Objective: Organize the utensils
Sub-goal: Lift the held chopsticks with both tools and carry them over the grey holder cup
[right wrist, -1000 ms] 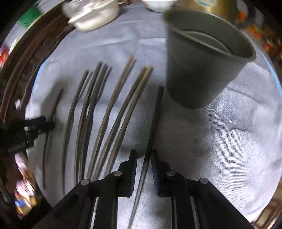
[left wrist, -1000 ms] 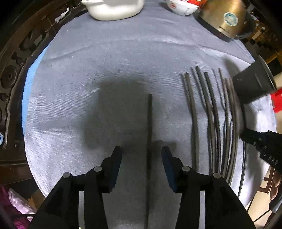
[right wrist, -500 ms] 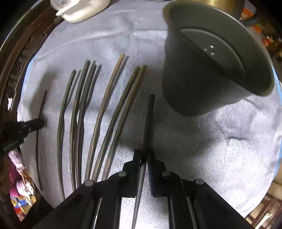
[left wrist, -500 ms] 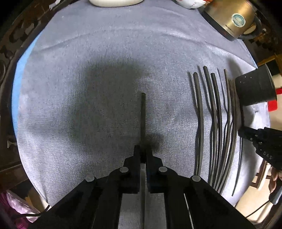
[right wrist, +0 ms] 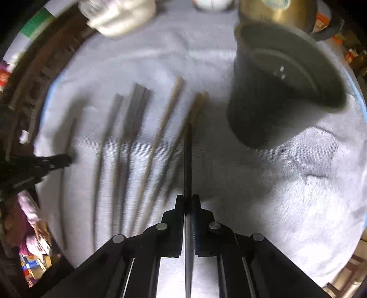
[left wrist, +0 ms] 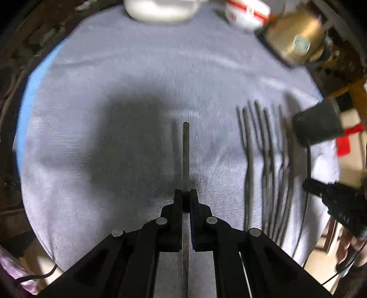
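Note:
My left gripper [left wrist: 186, 193] is shut on a dark chopstick [left wrist: 186, 155] that points away over the grey cloth [left wrist: 91, 174], its far end casting a shadow beside it. My right gripper [right wrist: 188, 199] has its jaws closing tight on another dark chopstick [right wrist: 188, 160], held left of the dark grey holder cup [right wrist: 263, 110]. Several more chopsticks [right wrist: 128, 142] lie in a row on the cloth between the two grippers. In the left wrist view the row [left wrist: 266, 160], the cup [left wrist: 318, 123] and the right gripper [left wrist: 307, 184] sit at the right. The left gripper [right wrist: 66, 158] shows at the right wrist view's left edge.
A white dish [left wrist: 160, 9], a red-and-white bowl [left wrist: 245, 13] and a golden kettle [left wrist: 296, 39] stand along the far edge. A dark carved wooden rim [right wrist: 34, 91] surrounds the round cloth-covered table. A cable [left wrist: 307, 206] runs down near the right gripper.
The left jaws went from wide open to shut on the chopstick between them. The right jaws narrowed fully onto theirs. Both views have shifted, and the held chopsticks now stand clear of the cloth.

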